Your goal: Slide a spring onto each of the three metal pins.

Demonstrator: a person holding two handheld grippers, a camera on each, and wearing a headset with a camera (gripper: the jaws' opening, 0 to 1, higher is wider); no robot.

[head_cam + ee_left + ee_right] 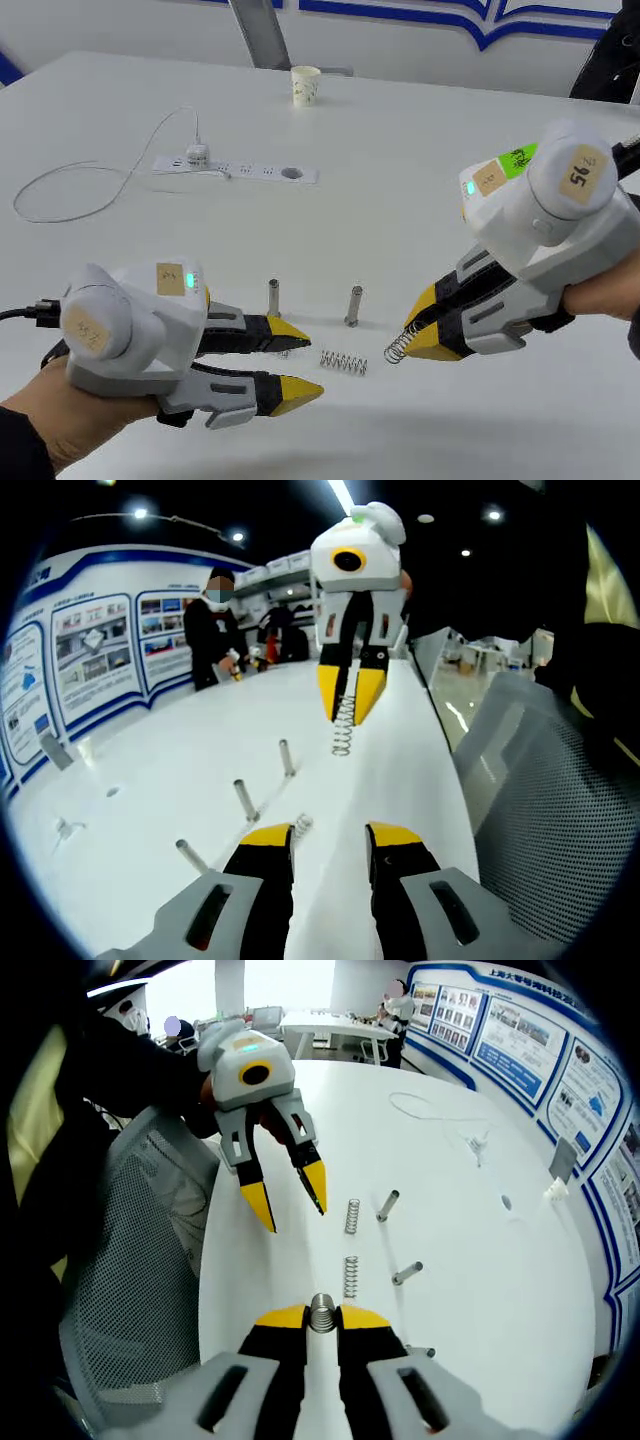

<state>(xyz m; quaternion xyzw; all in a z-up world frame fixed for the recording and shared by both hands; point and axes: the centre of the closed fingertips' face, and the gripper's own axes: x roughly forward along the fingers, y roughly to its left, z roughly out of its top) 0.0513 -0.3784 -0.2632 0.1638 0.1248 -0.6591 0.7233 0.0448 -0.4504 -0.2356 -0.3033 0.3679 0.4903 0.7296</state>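
Three short metal pins stand upright on the white table (420, 180); in the head view I see two of them, one pin (273, 297) and another pin (353, 305). All three line up in the left gripper view: pin (287, 757), pin (245, 800), pin (192, 856). My right gripper (412, 338) is shut on a spring (399, 346) that sticks out of its tips, just right of the pins. My left gripper (297, 362) is open, low in front of the pins. A loose spring (343, 362) lies between the grippers, and another spring (300, 825) lies by the left gripper's tip.
A power strip (235, 171) with a white cable and a paper cup (305, 86) sit farther back on the table. A mesh chair (540, 780) stands at the table's near edge. People stand at the far end of the room.
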